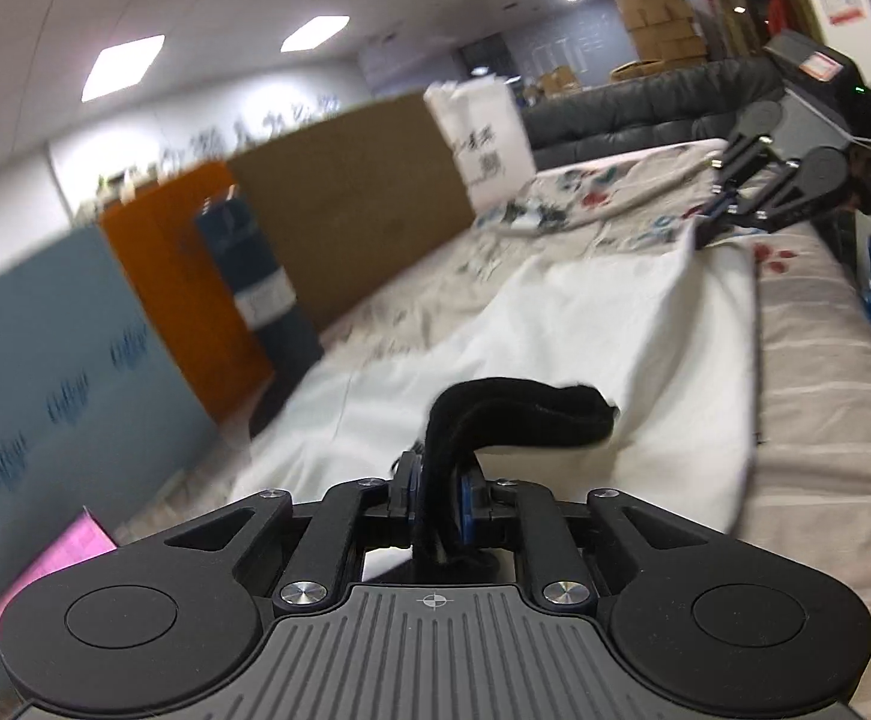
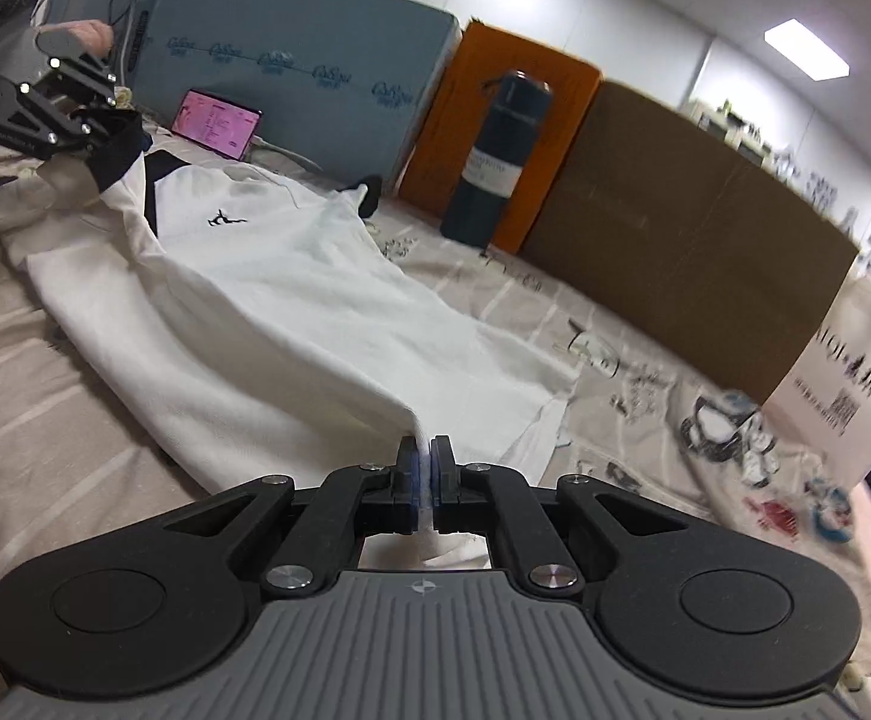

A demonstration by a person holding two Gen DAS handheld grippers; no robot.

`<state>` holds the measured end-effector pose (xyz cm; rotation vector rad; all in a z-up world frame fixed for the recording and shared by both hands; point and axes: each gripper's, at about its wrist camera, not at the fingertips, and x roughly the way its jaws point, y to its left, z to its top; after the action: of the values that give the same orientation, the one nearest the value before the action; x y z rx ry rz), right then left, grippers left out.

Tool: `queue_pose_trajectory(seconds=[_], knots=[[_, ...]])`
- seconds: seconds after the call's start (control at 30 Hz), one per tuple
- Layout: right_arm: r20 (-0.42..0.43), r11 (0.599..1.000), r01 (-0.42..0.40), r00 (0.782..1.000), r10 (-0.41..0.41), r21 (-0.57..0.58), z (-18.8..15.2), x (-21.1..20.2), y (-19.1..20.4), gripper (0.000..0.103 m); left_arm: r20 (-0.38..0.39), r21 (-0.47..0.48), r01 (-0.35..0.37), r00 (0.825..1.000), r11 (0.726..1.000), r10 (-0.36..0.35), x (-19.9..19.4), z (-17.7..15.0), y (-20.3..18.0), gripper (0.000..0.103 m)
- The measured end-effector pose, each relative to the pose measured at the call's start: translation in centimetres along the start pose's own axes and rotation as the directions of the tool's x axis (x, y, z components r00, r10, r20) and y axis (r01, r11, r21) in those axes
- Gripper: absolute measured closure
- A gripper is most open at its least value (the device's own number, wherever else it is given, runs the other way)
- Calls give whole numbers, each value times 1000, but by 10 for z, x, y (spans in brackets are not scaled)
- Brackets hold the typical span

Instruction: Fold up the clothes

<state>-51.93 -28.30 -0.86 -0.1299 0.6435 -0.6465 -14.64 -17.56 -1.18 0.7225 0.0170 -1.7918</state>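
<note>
A soft white shirt (image 2: 291, 300) with black trim lies stretched along the striped, printed bedsheet (image 2: 45, 420), its long axis running from one gripper to the other. The left gripper (image 1: 438, 495) has its jaws clamped on the thick black collar (image 1: 519, 414); the right gripper (image 2: 424, 468) pinches the thin white hem. Only the right wrist view shows the small black chest logo (image 2: 225, 219), a glowing pink phone (image 2: 216, 123) and a dark cylindrical bottle (image 2: 495, 162) beside orange (image 2: 465, 120) and brown panels (image 2: 687, 258).

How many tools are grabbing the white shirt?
2. The left tool pinches the shirt's black collar end; the right tool pinches the white hem at the other end.
</note>
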Motion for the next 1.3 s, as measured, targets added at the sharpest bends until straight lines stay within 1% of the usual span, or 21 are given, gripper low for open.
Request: queue_pose_trajectory(seconds=[0.07, 0.1, 0.13, 0.17, 0.2, 0.23, 0.3, 0.4, 0.47, 0.5, 0.53, 0.6, 0.63, 0.67, 0.83, 0.93, 1.13, 1.2, 1.23, 1.27, 1.3], knots=[[-17, 998, -18, 1000, 19, 52, -3, 9, -7, 97, -20, -52, -13, 1000, 999, 12, 7, -8, 12, 72], [-25, 997, -23, 999, 25, 77, -5, 13, -10, 96, -34, -87, -26, 999, 996, 23, 9, -11, 19, 64], [-32, 995, -20, 999, 24, 102, -8, 15, -13, 91, -48, -122, -39, 998, 992, 33, 11, -14, 26, 53], [-38, 992, -13, 999, 18, 129, -11, 17, -16, 84, -57, -161, -60, 997, 985, 52, 11, -18, 32, 49], [-35, 986, 15, 999, -10, 164, -13, 15, -21, 79, -62, -202, -86, 995, 976, 75, 7, -21, 37, 47], [-33, 979, 43, 999, -37, 200, -16, 14, -25, 70, -67, -243, -115, 993, 963, 101, 3, -22, 42, 47], [-29, 957, 99, 995, -95, 272, -22, 10, -34, 66, -67, -332, -157, 987, 930, 143, -10, -24, 50, 48], [16, 900, 163, 983, -185, 405, -30, -10, -41, 56, -38, -488, -133, 991, 863, 132, -39, -32, 54, 49], [44, 851, 181, 972, -232, 493, -35, -26, -35, 37, -16, -564, -76, 997, 822, 81, -58, -44, 44, 49], [63, 828, 167, 970, -236, 535, -37, -33, -30, 34, -9, -589, -55, 998, 806, 61, -66, -50, 37, 49], [79, 805, 153, 968, -240, 574, -40, -40, -25, 28, -17, -598, -49, 999, 800, 48, -70, -54, 29, 49], [76, 762, 133, 970, -232, 633, -44, -47, -17, 26, -50, -603, -50, 998, 796, 25, -72, -60, 14, 50], [74, 739, 124, 971, -229, 662, -45, -50, -12, 24, -66, -605, -51, 998, 794, 14, -74, -63, 7, 55], [73, 715, 114, 972, -225, 690, -47, -54, -8, 23, -68, -604, -46, 998, 796, 7, -75, -65, 2, 57], [69, 582, 64, 977, -204, 811, -57, -70, 14, 23, -38, -576, 21, 998, 817, -52, -76, -64, -18, 93], [83, 527, 18, 983, -167, 849, -62, -72, 20, 23, -19, -558, 11, 999, 830, -26, -81, -63, -22, 99], [88, 378, -30, 987, -137, 925, -65, -49, 7, 24, 63, -554, 22, 998, 832, 16, -100, -56, -18, 100], [63, 329, -9, 986, -153, 944, -66, -38, 0, 30, 90, -552, 25, 995, 833, 30, -106, -54, -16, 100], [39, 324, 18, 985, -168, 946, -64, -35, -2, 39, 104, -552, 27, 994, 834, 37, -109, -52, -16, 100], [14, 318, 45, 983, -182, 947, -61, -32, -3, 56, 117, -551, 29, 992, 834, 44, -112, -51, -15, 100], [-6, 313, 68, 981, -195, 947, -60, -30, -4, 64, 114, -555, 33, 993, 831, 36, -113, -53, -16, 100]])
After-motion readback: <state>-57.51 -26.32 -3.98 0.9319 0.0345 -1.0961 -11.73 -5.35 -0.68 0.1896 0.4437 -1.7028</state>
